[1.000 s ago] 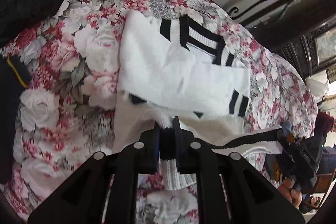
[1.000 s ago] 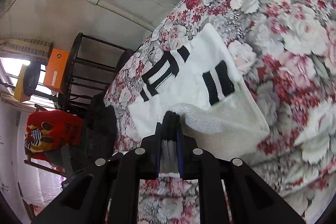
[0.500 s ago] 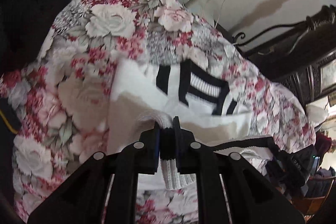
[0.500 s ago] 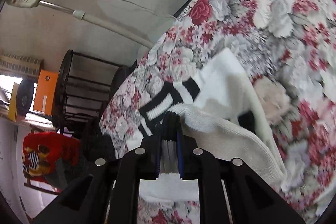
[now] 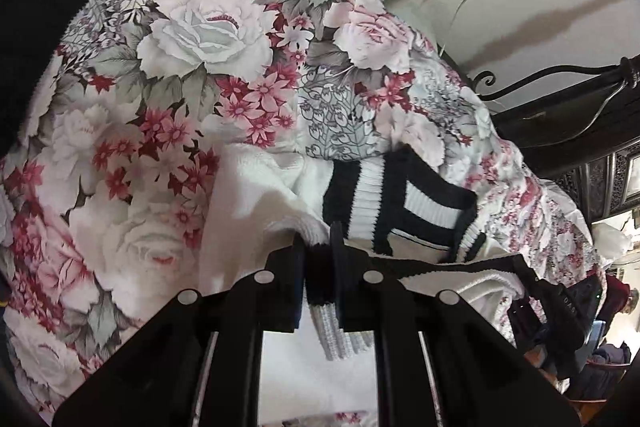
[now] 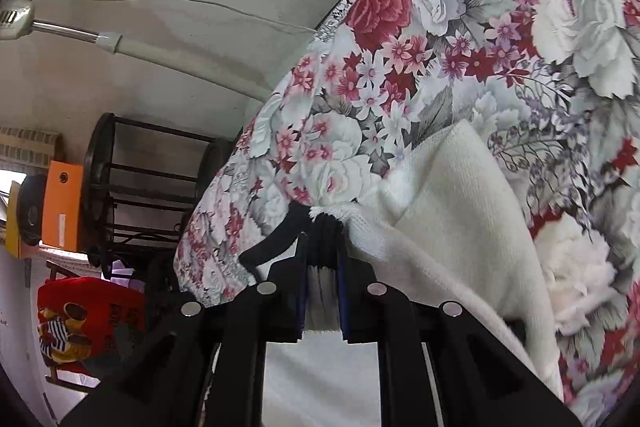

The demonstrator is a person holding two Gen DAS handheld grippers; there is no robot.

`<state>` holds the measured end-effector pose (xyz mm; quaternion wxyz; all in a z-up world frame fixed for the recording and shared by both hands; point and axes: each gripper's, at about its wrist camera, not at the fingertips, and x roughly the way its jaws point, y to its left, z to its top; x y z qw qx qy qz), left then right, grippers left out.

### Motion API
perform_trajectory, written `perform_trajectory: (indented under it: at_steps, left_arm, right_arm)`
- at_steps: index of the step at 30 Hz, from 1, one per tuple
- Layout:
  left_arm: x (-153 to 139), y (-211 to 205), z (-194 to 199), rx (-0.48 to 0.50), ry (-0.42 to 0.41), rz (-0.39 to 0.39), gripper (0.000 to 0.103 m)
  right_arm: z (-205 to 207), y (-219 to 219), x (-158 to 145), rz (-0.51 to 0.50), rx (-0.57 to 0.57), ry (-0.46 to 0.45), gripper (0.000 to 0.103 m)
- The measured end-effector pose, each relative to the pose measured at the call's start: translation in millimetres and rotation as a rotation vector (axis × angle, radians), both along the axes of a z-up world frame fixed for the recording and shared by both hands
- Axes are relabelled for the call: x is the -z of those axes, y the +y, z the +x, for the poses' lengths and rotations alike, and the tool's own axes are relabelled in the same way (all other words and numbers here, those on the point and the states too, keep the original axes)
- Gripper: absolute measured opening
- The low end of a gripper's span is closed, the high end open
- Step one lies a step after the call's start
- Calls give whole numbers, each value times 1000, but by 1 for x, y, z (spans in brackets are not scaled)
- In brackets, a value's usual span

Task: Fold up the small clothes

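the left gripper (image 5: pixel 320 259) pinches the white sweater (image 5: pixel 256 187) by its striped hem on the flowered bedspread (image 5: pixel 192 39), and the right gripper (image 6: pixel 322 251) pinches the other hem corner. uneven lowering could skew the fold. nothing blocks; a metal rack (image 6: pixel 132 187) stands aside.

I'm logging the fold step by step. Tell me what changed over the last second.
Both grippers carried the sweater's pinched hem forward and down over the rest of it. The lifted layer now hides the black-striped cuffs seen earlier; only the striped collar still shows. Unchanged: the left gripper and right gripper stay shut on the hem, nothing was released, and the sweater still lies on the floral sheet.
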<state>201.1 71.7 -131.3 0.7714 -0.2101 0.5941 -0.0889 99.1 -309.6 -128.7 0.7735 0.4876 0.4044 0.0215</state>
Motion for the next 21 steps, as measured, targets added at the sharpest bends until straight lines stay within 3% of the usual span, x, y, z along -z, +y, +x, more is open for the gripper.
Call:
perform_trajectory:
  at_steps: [2, 3, 4, 5, 8, 9, 10, 12, 14, 18, 21]
  left_arm:
    - [3, -1, 3, -3, 2, 1, 15]
    - [3, -1, 4, -6, 2, -4, 18]
    - [2, -1, 4, -7, 0, -11, 24]
    - [0, 0, 3, -4, -4, -28, 27]
    - [-14, 5, -2, -17, -44, -50, 50]
    - [-21, 5, -5, -30, -70, -16, 66]
    - [-30, 6, -9, -41, -106, 30, 72]
    - [-46, 4, -17, -27, -161, 72, 72]
    - [-53, -2, -22, 5, -180, 55, 72]
    - [-36, -34, -17, 113, -135, 89, 74]
    - [8, -54, -9, 140, -43, 275, 74]
  right_arm:
    - [6, 0, 5, -14, -4, 4, 20]
    - [7, -3, 8, -24, 5, 10, 42]
    - [7, -5, 10, -28, 20, 12, 52]
    - [5, -10, 11, -21, 42, 5, 56]
    - [0, -18, 0, 10, 61, -39, 57]
    - [-3, -19, -6, 5, 63, -58, 57]
    - [-5, -19, -12, -8, 62, -73, 57]
    - [-10, -13, -24, -55, 46, -100, 57]
    - [-10, -3, -29, -96, 12, -112, 57]
    - [2, 29, -20, -150, -113, -108, 55]
    - [11, 40, 0, -169, -188, -63, 55]
